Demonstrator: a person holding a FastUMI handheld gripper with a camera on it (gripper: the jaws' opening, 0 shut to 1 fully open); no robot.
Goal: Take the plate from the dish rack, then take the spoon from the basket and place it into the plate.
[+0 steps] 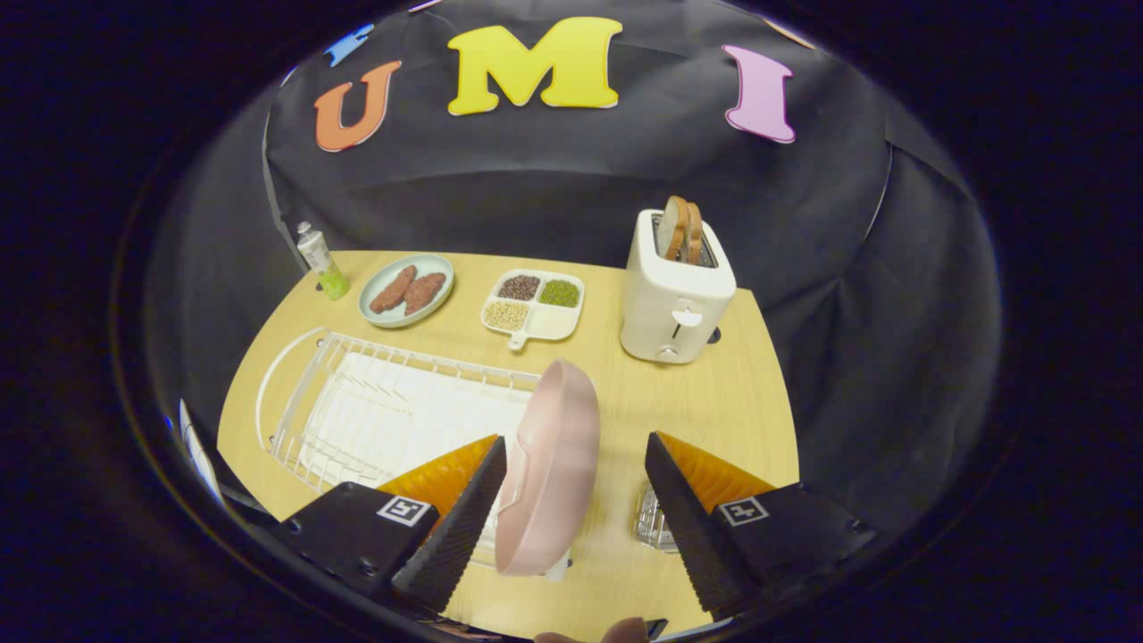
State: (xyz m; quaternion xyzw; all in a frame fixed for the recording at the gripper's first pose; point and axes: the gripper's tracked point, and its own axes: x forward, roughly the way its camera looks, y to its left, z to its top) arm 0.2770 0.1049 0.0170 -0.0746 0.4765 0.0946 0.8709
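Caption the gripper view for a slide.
Open hand-held gripper straddling a tilted pink plate beside the white wire dish rack, its left finger against the plate, right finger apart.

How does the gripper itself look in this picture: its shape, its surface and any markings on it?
The gripper has two wedge-shaped fingers that taper toward their tips, with finely ribbed inner faces. Each sits on a blocky black body that bears a small square white tag with a black pattern.

We see our gripper (pixel 576 446) with two wedge-shaped fingers (pixel 464 527), ridged on their inner faces, each mounted on a black block bearing a small square black-and-white marker (pixel 406 511)
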